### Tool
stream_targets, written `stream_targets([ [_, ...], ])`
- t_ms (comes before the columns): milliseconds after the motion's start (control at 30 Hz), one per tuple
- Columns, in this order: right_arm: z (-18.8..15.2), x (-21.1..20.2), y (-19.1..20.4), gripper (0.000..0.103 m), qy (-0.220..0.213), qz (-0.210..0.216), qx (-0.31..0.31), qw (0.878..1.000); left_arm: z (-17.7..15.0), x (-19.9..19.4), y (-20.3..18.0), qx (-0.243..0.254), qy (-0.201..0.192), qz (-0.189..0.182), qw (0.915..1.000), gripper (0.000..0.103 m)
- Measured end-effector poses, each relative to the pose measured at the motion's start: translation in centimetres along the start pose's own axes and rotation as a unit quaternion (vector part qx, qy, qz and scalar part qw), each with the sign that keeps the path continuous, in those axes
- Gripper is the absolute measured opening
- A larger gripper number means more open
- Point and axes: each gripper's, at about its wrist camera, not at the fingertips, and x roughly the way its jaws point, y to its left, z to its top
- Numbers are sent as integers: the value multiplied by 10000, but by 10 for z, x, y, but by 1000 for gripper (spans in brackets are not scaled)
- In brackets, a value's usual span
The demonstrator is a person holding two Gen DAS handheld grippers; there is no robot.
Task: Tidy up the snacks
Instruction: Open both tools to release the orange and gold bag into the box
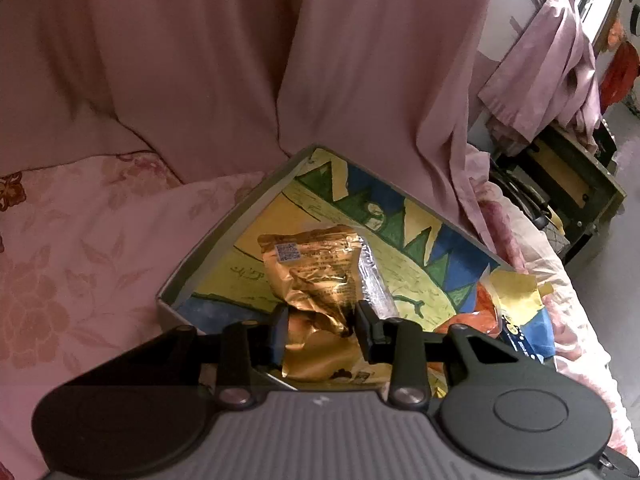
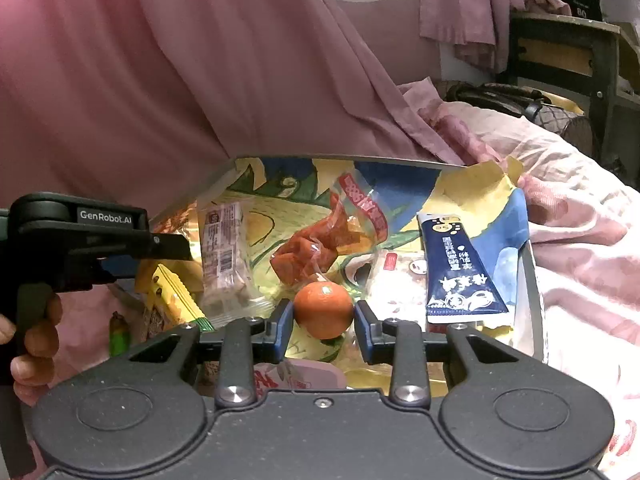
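A: What's the biggest thing in view?
B: The bed (image 1: 80, 248) with its pink floral cover, and a pink curtain (image 1: 240, 60) hanging behind it. On the bed sits an open box (image 2: 527, 280) lined with yellow, blue and green paper.
A: What's in the box?
B: Snacks. A dark blue packet (image 2: 460, 268) lies near the right wall, a clear bag of red pieces (image 2: 316, 252) in the middle, and a clear wrapped bar (image 2: 224, 256) left of it.
A: And the left gripper (image 1: 322, 320)?
B: Its fingers are closed on a crumpled gold packet (image 1: 316, 272), which is over the box.
A: The right gripper (image 2: 324, 316)?
B: Its blue-padded fingers (image 2: 285, 320) are part-way closed, touching both sides of a small orange (image 2: 324, 310) just above the box floor.
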Motion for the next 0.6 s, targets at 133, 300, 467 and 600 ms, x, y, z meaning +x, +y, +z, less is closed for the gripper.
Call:
stream_targets([
  [133, 1, -1, 0, 37, 10, 5, 31, 10000, -2, 3, -3, 90, 102, 70, 9999, 39],
  [300, 3, -4, 1, 42, -16, 17, 48, 10000, -3, 0, -7, 180, 177, 167, 9995, 49],
  [467, 11, -20, 0, 58, -248, -14, 119, 9996, 1, -20, -12, 154, 44, 234, 9996, 64],
  [600, 19, -45, -2, 72, -598, -46, 146, 9981, 4, -46, -17, 165, -175, 262, 9994, 81],
])
